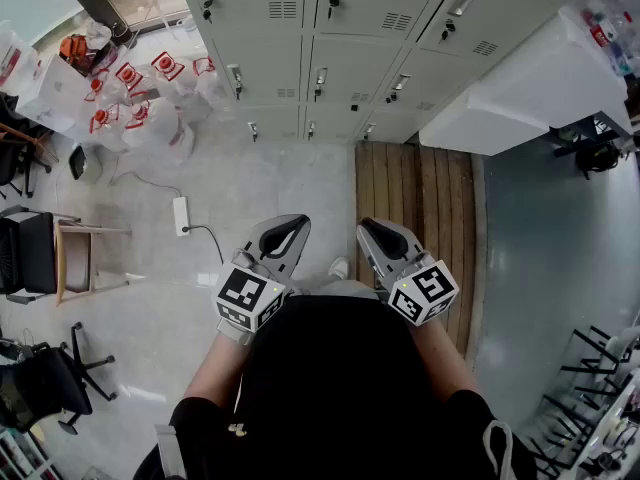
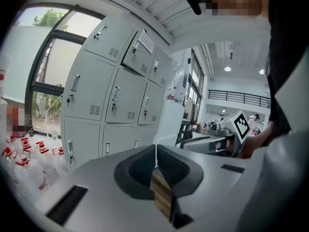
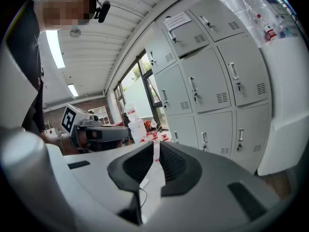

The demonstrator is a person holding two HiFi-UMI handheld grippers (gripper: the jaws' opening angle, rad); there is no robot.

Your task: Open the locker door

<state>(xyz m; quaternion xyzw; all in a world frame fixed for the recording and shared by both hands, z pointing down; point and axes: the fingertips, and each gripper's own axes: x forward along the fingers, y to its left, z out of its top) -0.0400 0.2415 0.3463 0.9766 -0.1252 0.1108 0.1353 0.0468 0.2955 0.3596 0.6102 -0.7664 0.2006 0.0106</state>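
Currently my left gripper [image 1: 287,230] is pinched together, my right gripper [image 1: 377,232] barely ajar, both empty, the lockers [image 1: 330,58] at top of frame.

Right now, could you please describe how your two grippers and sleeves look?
Both the left gripper and right gripper have pale grey moulded bodies with black ribbed pads. Each carries a white cube with black square markers. The person wears a black short-sleeved top.
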